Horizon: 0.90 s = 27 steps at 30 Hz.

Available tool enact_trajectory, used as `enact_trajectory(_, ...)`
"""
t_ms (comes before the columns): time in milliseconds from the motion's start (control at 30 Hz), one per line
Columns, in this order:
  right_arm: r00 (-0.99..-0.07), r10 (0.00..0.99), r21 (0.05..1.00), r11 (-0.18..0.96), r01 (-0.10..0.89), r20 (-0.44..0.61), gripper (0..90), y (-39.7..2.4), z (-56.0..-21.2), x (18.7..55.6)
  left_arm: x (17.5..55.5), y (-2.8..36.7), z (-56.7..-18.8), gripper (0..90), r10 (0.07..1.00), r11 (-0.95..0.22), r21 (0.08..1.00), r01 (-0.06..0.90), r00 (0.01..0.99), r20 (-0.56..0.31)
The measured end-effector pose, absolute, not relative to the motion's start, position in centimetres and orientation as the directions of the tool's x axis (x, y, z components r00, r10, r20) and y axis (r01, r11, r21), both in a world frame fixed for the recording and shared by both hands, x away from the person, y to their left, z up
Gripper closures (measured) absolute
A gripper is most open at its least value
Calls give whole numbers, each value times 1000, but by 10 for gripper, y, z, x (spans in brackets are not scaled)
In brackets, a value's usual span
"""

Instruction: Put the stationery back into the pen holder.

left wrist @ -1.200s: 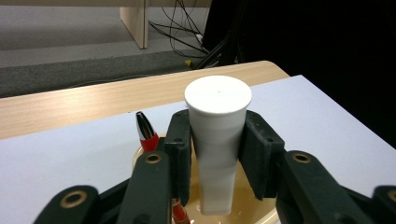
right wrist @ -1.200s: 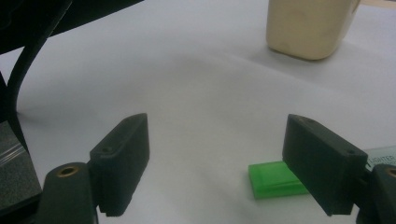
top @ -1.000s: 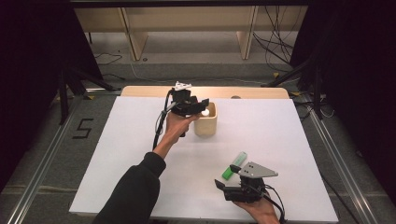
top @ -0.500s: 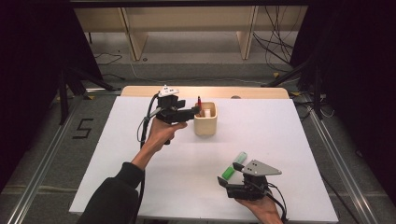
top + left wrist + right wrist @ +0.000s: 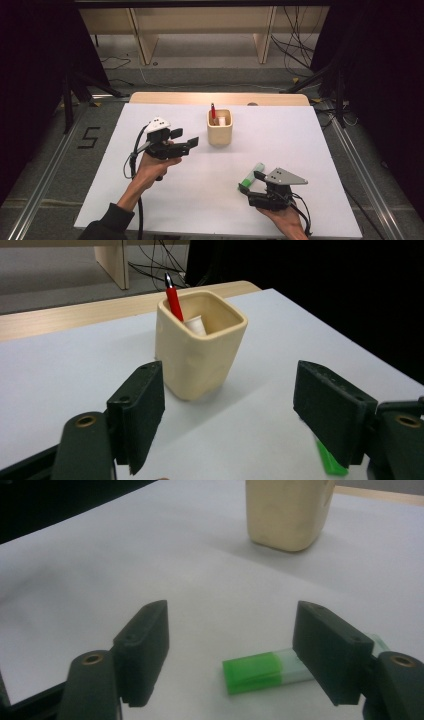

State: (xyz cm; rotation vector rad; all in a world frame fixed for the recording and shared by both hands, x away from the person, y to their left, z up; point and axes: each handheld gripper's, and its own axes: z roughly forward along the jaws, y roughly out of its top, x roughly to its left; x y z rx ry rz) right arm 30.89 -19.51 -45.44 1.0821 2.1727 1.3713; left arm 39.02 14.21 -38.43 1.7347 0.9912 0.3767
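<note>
A cream square cup (image 5: 220, 134) stands at the table's far middle, with a red pen (image 5: 213, 111) and a white cylinder (image 5: 222, 120) upright in it. My left gripper (image 5: 186, 138) hovers just left of the cup and points at it. Its jaws have just been opening and hold nothing. In the left gripper view the cup (image 5: 200, 350) and the red pen (image 5: 174, 300) sit beyond the open left gripper (image 5: 230, 415). My right gripper (image 5: 232, 650) straddles a green-capped marker (image 5: 265, 672) that lies flat on the table. Its jaws have just been closing, and the left pad still stands apart from the marker (image 5: 255, 170).
The white table top (image 5: 300, 145) has a wooden strip (image 5: 170, 98) along its far edge. Wooden shelf legs and cables stand on the floor behind. The cup (image 5: 290, 512) lies ahead of my right gripper (image 5: 251, 182).
My left gripper has drawn back from above the cup to its left and nearer the person. The red pen now stands free in the cup. The right hand stayed at the marker.
</note>
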Motion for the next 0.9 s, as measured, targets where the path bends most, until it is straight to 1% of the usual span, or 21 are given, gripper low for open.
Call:
enact_trajectory(33,-646,757,877,240,416,100,385,-196,-454,309,387,144,-387,278,766,-97,894,437,606,-213)
enact_trajectory(100,-641,762,878,243,412,90,423,-197,-454,310,381,148,-394,276,764,-93,893,440,606,-219)
enact_trajectory(167,-637,766,880,239,410,89,489,-199,-454,310,374,151,-401,274,763,-88,896,435,608,-220)
enact_trajectory(233,-627,774,880,237,412,85,529,-200,-454,311,369,153,-406,273,765,-110,892,438,610,-205)
enact_trajectory(367,-617,783,880,235,413,80,595,-205,-454,314,357,159,-418,270,761,-109,895,432,616,-204)
enact_trajectory(567,-613,787,875,246,417,71,710,-208,-456,319,342,167,-430,270,757,-80,893,442,610,-234)
enact_trajectory(700,-606,793,873,255,416,57,789,-211,-455,323,331,169,-434,270,754,-82,899,430,616,-226)
enact_trajectory(800,-592,804,874,247,418,56,842,-215,-454,327,324,171,-436,267,756,-103,905,412,624,-198)
enact_trajectory(900,-585,809,875,243,418,54,882,-219,-453,332,321,175,-437,265,752,-86,910,405,625,-207)
